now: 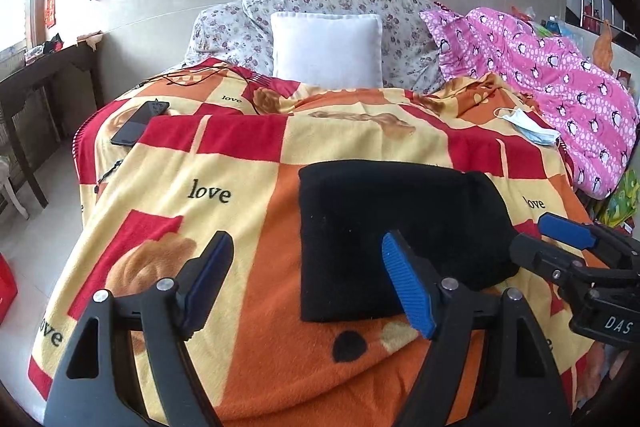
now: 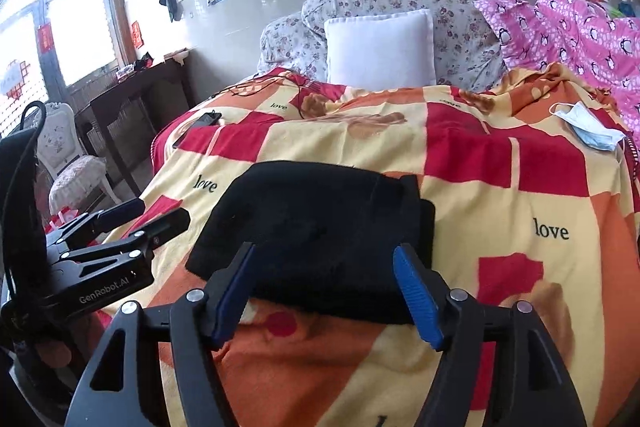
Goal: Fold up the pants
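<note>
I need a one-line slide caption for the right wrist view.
Open right hand-held gripper facing folded black pants on a checked "love" blanket, holding nothing.

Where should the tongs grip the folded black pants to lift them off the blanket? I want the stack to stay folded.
Judging from the pose, take the folded black pants by the near edge, coming in low from the front. That edge faces both open tongs, the left and the right, and looks thick enough to pinch all layers together, one tong toward each near corner above the blanket.
</note>
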A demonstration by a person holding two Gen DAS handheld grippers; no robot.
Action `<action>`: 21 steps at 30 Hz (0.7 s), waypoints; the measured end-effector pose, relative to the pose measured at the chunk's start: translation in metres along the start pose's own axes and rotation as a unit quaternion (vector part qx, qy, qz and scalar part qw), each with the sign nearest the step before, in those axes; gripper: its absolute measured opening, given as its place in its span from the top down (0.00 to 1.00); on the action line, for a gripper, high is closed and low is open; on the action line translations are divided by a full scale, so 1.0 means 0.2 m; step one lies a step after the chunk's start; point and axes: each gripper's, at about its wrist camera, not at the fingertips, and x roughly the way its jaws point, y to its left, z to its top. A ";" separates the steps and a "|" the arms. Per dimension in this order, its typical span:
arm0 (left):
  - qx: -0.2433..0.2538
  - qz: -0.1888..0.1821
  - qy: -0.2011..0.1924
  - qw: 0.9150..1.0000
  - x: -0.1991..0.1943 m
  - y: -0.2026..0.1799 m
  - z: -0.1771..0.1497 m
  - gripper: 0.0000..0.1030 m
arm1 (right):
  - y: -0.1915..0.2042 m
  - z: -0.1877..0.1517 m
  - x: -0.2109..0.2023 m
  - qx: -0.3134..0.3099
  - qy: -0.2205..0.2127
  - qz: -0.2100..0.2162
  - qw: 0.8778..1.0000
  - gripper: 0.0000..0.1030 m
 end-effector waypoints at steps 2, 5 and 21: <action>0.002 0.012 0.002 1.000 -0.01 0.01 -0.01 0.25 | 0.01 -0.01 0.01 0.000 0.005 0.002 1.000 0.31; 0.005 0.014 0.000 1.000 -0.02 0.02 -0.03 0.25 | 0.02 -0.02 0.01 0.001 0.011 0.001 1.000 0.30; 0.001 0.007 0.001 1.000 -0.04 0.03 -0.06 0.25 | 0.05 -0.04 0.05 -0.001 0.032 0.001 0.999 0.28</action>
